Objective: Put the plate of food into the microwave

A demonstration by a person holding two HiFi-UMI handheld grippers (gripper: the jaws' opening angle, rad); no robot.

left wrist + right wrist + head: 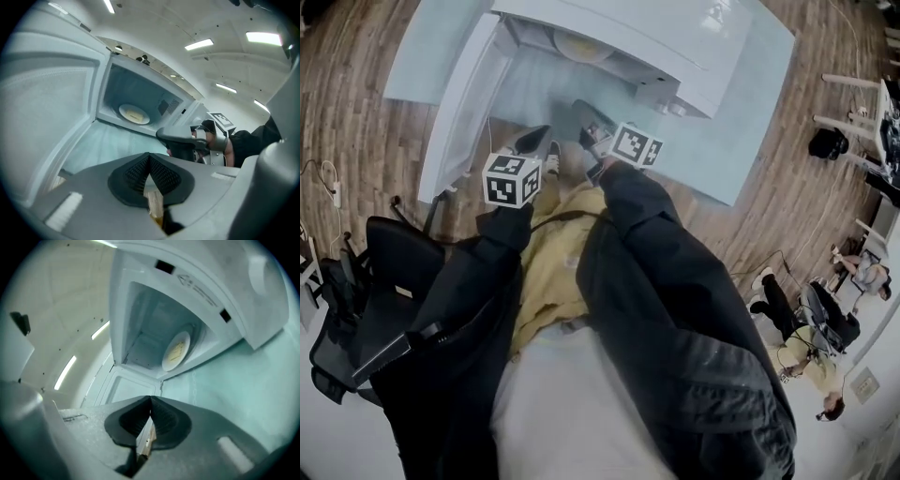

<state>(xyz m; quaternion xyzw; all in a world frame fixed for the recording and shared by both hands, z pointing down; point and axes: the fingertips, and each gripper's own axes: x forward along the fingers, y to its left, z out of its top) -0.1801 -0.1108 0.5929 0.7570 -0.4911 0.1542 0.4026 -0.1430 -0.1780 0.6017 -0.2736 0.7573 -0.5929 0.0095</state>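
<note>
While held side by side over the table (741, 122), the left gripper (149, 159) and right gripper (150, 401) have their fingers pressed together, empty; beyond them, the plate of food (134, 114) sits inside the microwave (675, 37), its door (459, 103) wide open.

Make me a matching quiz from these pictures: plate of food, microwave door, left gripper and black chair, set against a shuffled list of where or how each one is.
Column one:
1. plate of food
2. microwave door
3. left gripper
4. black chair

Column two:
A. swung wide open
B. on the wooden floor, at the person's left
C. inside the microwave
D. jaws together, nothing held

Pairs: 1-C, 2-A, 3-D, 4-B
</note>
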